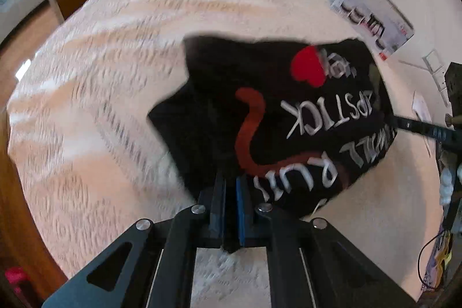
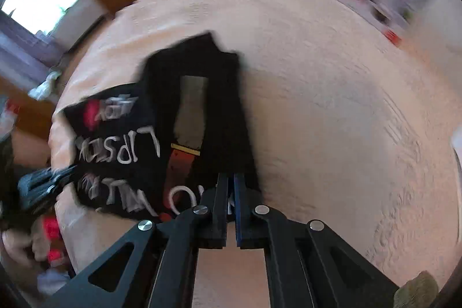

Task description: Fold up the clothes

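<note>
A black T-shirt (image 1: 274, 117) printed with white lettering and a red heart is hanging over a round tabletop covered by a pale textured cloth (image 1: 101, 106), folded in on itself. The left gripper (image 1: 231, 186) is pinching the garment's near edge, its fingers closed on a fold of black fabric; the right gripper (image 2: 231, 184) is likewise clamping the near edge at the other side, fingers closed on the cloth. In the left wrist view the right gripper is appearing at the shirt's right border. A printed sheet (image 1: 375, 16) is lying beyond the tabletop. Both views are showing motion blur.
</note>
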